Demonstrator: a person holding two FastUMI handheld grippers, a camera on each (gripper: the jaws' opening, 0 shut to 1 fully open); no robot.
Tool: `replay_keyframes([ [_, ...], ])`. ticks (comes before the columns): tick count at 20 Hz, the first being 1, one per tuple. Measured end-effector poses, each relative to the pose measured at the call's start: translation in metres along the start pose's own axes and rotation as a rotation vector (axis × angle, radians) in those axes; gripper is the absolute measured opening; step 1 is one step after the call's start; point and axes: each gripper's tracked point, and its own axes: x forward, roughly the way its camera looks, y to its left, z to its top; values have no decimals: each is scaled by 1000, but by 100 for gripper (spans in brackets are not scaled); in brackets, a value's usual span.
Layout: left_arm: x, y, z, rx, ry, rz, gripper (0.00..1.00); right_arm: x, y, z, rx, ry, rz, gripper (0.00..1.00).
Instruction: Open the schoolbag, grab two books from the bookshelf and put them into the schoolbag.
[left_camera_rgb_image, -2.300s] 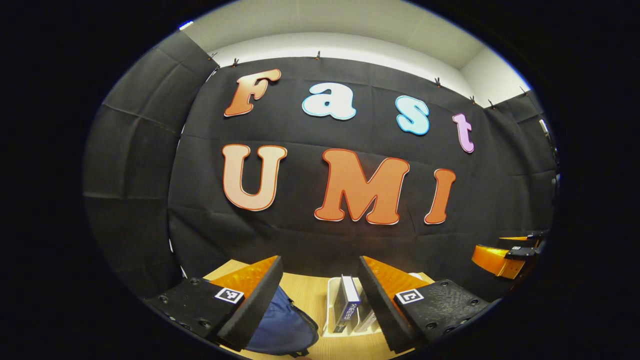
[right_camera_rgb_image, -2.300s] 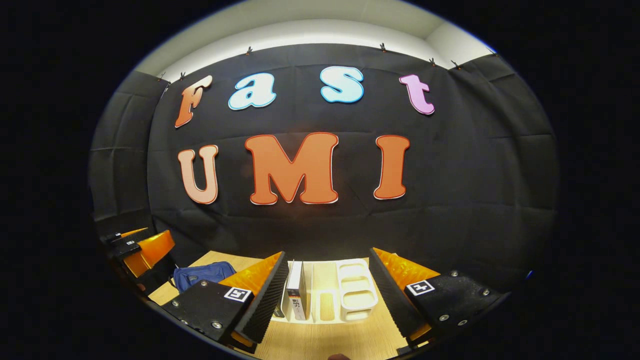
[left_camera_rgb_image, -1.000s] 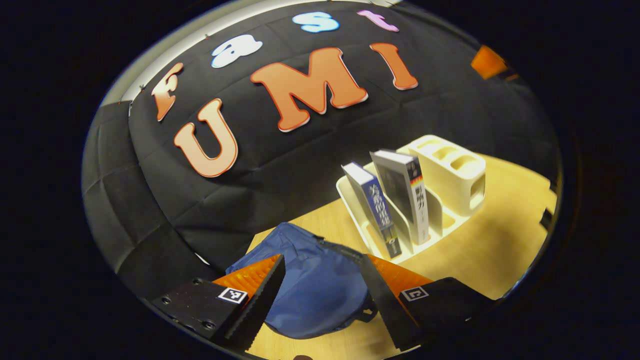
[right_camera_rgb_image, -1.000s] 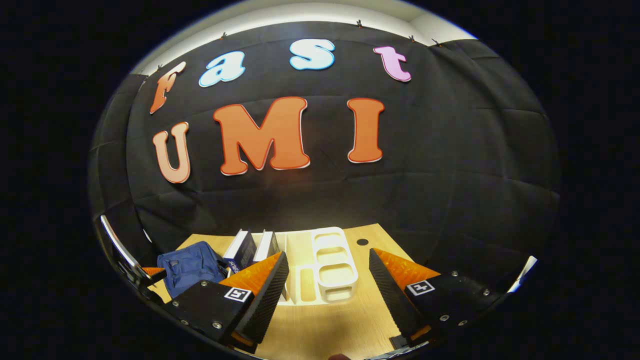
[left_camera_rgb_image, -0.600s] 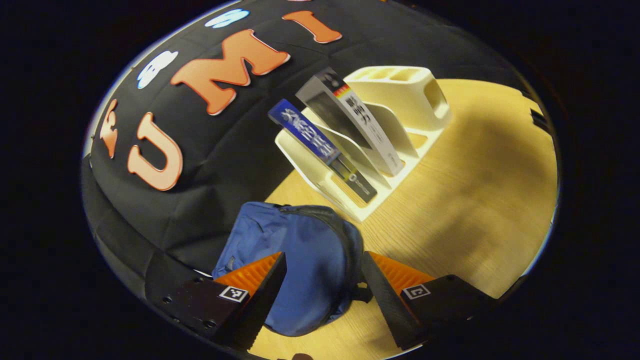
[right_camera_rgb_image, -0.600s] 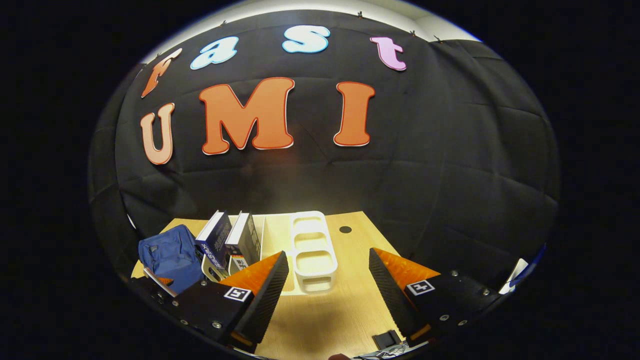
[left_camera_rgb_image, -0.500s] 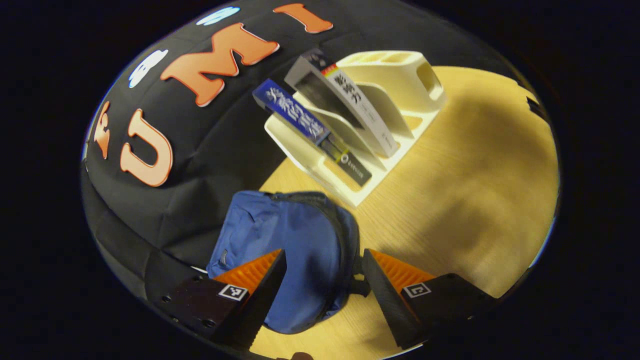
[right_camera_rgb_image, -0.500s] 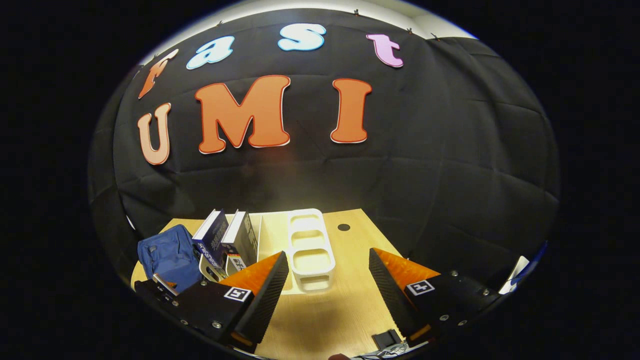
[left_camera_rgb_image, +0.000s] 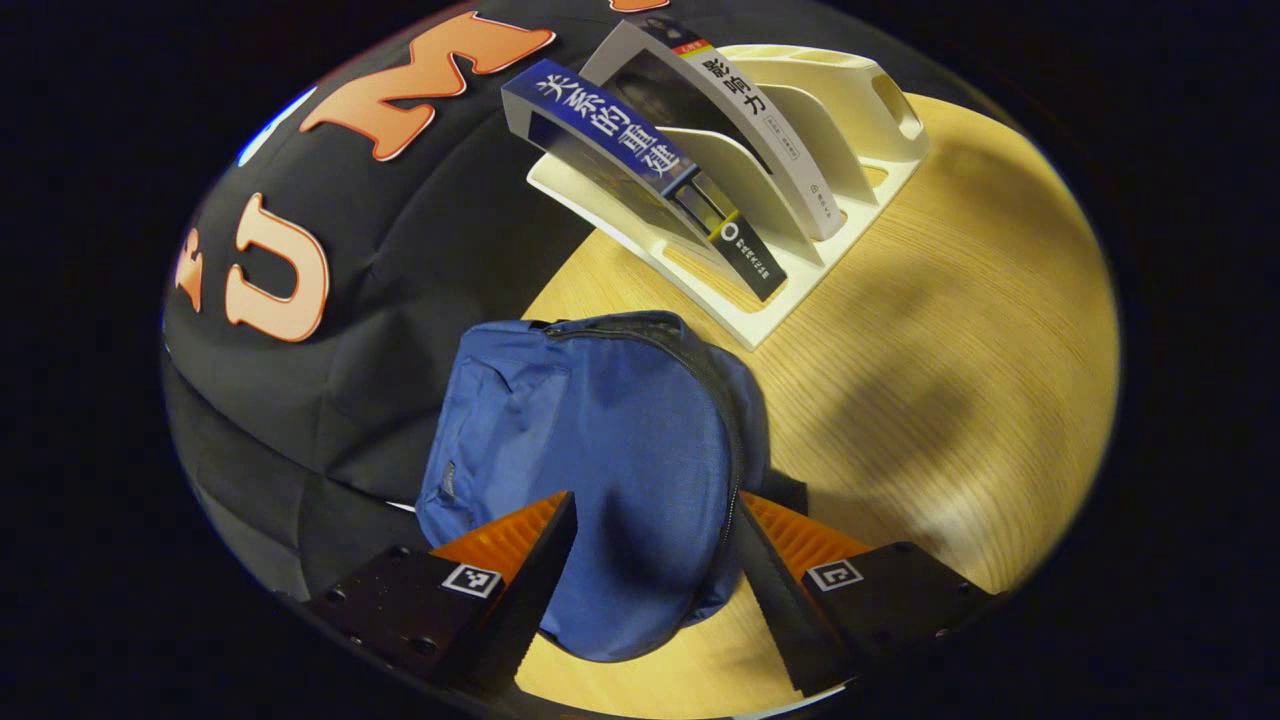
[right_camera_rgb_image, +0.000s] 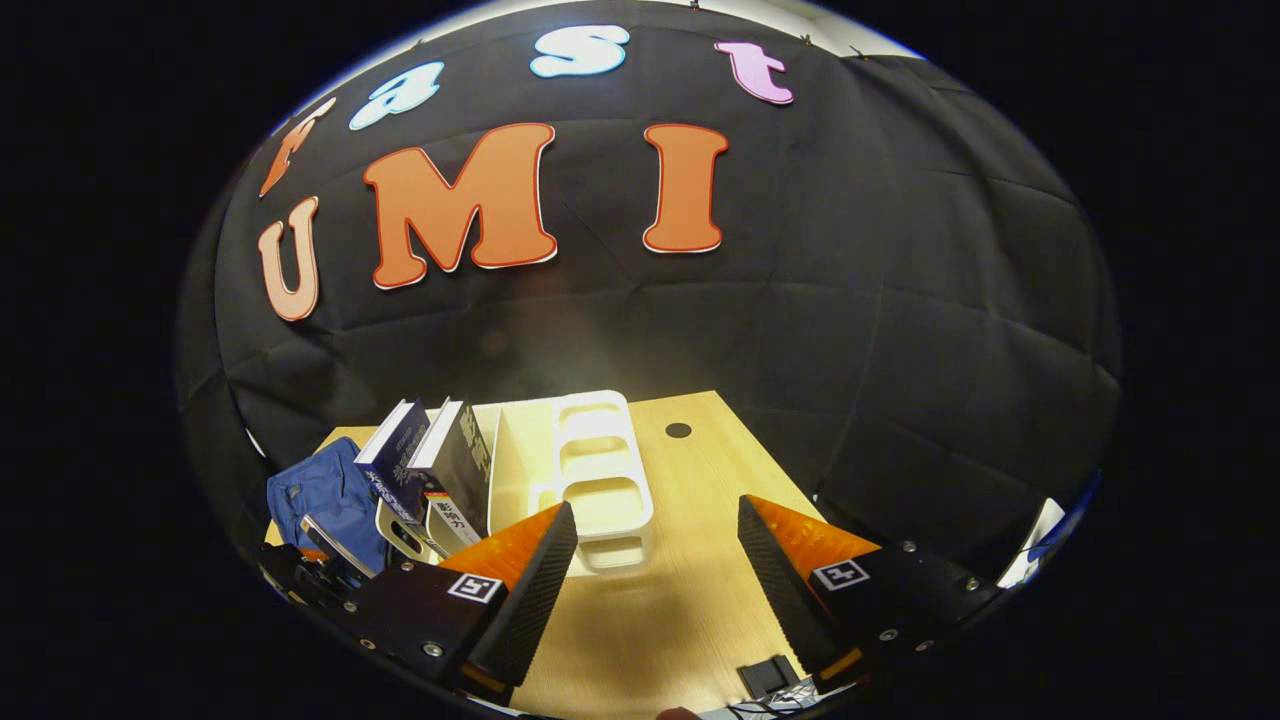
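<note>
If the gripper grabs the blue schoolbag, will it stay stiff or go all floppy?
Probably floppy: the blue schoolbag is soft cloth, lying slumped and wrinkled on the wooden table. It looks flat and fairly empty, so likely light. It probably won't roll, but the fabric may bunch between the open left gripper.

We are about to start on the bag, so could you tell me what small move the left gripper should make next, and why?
Probably lower the open left gripper onto the blue schoolbag and steer toward its zipper. The bag lies closed on the table, its zipper line unbroken, and both books stand in the white bookshelf. Nothing is gripped, so opening should come first.
</note>
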Motion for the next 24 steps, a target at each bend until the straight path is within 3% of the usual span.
replay_keyframes([
  [3,2,-2,0,-15,8,-21,89,7,3,0,-8,6,17,97],
  [4,4,-8,-7,-34,41,-40,73,8,4,0,-7,12,23,97],
  [5,9,-13,-13,-54,71,-47,67,8,4,1,-6,11,30,97],
  [6,5,-17,-14,-59,87,-63,42,9,4,3,-7,7,31,97],
  [7,5,-17,-14,-56,92,-57,39,9,1,5,-10,1,30,97],
  [9,8,-12,-16,-22,120,-37,22,8,-1,8,-19,-11,30,97],
  [10,5,-10,-17,-16,135,-28,8,8,-2,9,-18,-11,36,97],
  [15,-7,6,-5,-42,137,-94,2,3,-1,20,4,-38,64,97],
  [21,-33,42,17,-179,150,-315,1,-7,30,38,-1,-39,134,97],
  [24,-51,62,23,-165,159,-457,1,-19,77,48,-28,-23,232,97],
])
